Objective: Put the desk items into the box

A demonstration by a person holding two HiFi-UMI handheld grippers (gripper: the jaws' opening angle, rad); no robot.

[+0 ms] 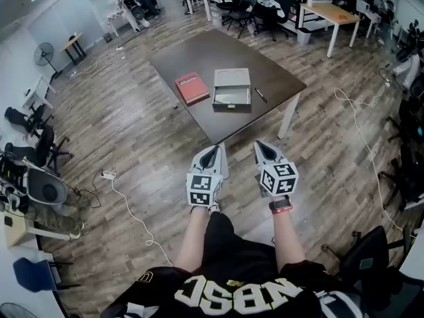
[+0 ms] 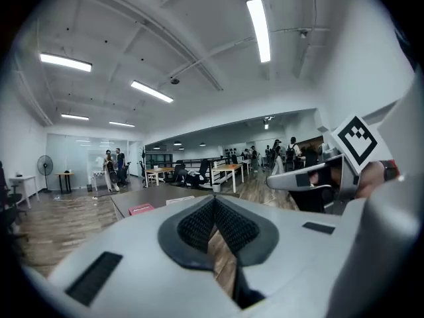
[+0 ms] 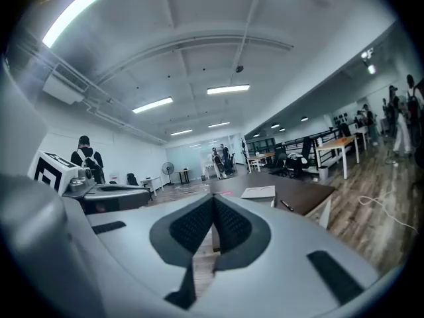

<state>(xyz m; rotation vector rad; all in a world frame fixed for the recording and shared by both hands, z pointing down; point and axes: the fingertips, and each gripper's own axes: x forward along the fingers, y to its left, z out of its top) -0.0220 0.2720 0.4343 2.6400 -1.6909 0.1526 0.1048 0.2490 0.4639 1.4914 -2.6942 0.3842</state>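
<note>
A dark brown table [image 1: 192,52] stands ahead of me. On it lie a red book [image 1: 192,87], an open grey box [image 1: 232,91] with its lid laid back, and a black pen [image 1: 261,95] to the right of the box. My left gripper [image 1: 213,150] and right gripper [image 1: 261,147] hang side by side short of the table's near corner, above the floor. Both are shut with nothing between the jaws. In the left gripper view the book [image 2: 141,209] shows low on the table. The right gripper view shows the box [image 3: 260,192] and the pen [image 3: 286,205].
Wood-look floor surrounds the table. A white cable and power strip [image 1: 108,175] lie on the floor at the left, another cable [image 1: 361,134] at the right. Office chairs [image 1: 361,260] stand near me on the right. More desks [image 1: 329,12] and people [image 1: 129,2] are at the far end.
</note>
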